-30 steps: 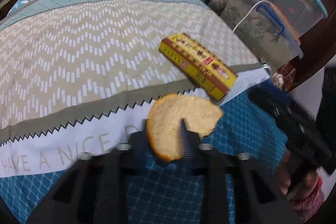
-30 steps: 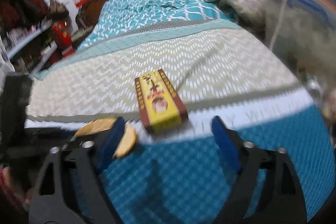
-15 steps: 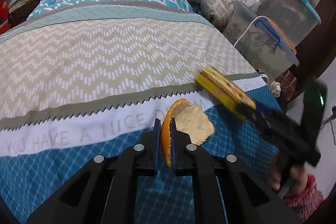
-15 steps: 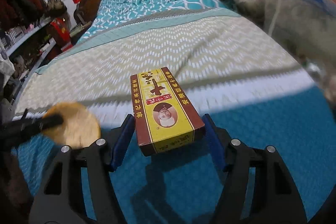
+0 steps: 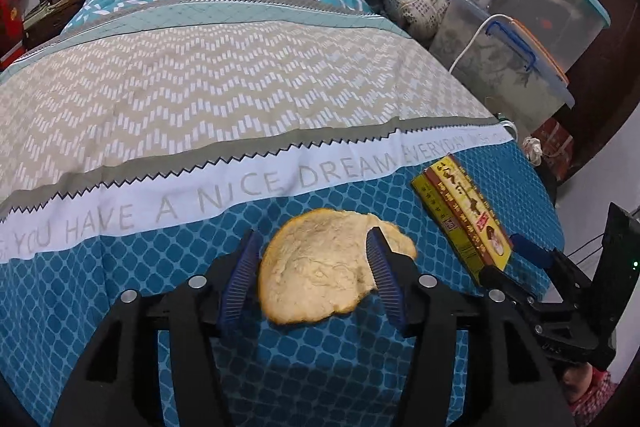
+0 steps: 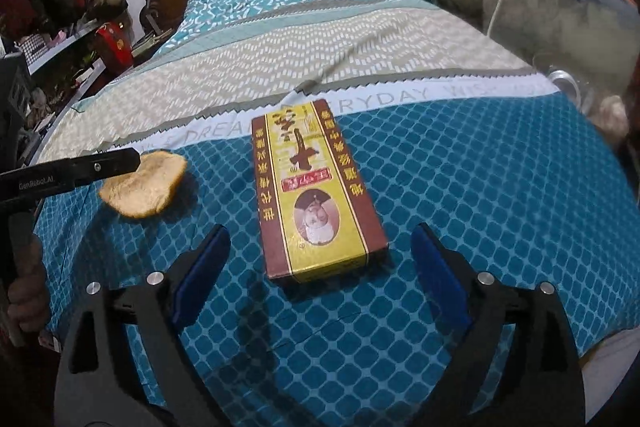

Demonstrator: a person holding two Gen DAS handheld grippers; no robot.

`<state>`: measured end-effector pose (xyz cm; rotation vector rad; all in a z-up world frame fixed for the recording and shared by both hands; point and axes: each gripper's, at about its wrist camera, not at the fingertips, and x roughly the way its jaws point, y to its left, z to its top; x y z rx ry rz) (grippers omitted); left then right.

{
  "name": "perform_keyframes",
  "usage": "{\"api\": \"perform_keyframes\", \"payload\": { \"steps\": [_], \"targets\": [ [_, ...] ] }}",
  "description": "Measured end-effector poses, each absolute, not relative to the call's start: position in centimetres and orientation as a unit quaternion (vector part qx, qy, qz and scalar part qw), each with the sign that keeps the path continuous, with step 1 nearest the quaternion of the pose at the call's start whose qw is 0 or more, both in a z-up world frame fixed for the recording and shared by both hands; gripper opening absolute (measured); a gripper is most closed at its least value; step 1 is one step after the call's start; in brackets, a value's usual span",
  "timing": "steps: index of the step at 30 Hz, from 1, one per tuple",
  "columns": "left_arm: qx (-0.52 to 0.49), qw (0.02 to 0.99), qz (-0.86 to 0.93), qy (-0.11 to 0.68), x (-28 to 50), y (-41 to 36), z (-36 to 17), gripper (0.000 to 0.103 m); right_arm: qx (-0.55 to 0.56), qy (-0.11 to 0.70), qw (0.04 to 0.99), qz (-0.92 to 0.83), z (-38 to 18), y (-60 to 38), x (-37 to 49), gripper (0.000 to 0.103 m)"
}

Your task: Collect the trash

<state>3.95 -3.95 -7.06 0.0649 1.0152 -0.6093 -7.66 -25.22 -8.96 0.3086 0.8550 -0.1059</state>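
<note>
- On the near, teal-patterned end of the bed's quilt (image 5: 120,287), we work with two pieces of trash: a curled, pale piece of orange peel (image 5: 324,265) and a flat yellow-and-maroon cardboard box (image 6: 316,195).
- Our left claw (image 5: 314,275) is opening around the peel; the blue pads stand on either side of it, and whether the right-hand pad touches the peel we cannot tell. In the right wrist view the peel appears to sit on the quilt at the tip of the left claw.
- Our right claw (image 6: 320,275) is opening too, wide apart, with the near end of the box lying on the quilt between its pads, neither pad touching it.
- The two items lie near each other, the peel to the left of the box, both close to the bed's near edge.
- We judge the task to be at a gathering stage: both items are grouped but neither is carried.
- No bin or bag is in view, so the actual disposal looks undone.
</note>
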Motion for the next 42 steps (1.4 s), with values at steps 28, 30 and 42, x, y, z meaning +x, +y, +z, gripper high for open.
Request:
{"api": "perform_keyframes", "payload": {
  "steps": [28,30,42],
  "targets": [
    [0.023,0.819,-0.271,0.505,3.2,-3.5,-8.2,0.007,0.135,0.409,0.901,-0.051,-9.9,-25.3,-8.0,0.065],
    [0.016,0.817,-0.283,0.502,3.2,-4.0,-7.4,0.006,0.122,0.407,0.904,-0.05,-9.7,-25.1,-7.9,0.065],
    [0.077,0.804,-0.381,0.45,4.1,-15.9,-2.1,0.006,0.23,0.342,0.9,-0.141,-8.4,-35.7,-10.2,0.064]
  ]
}}
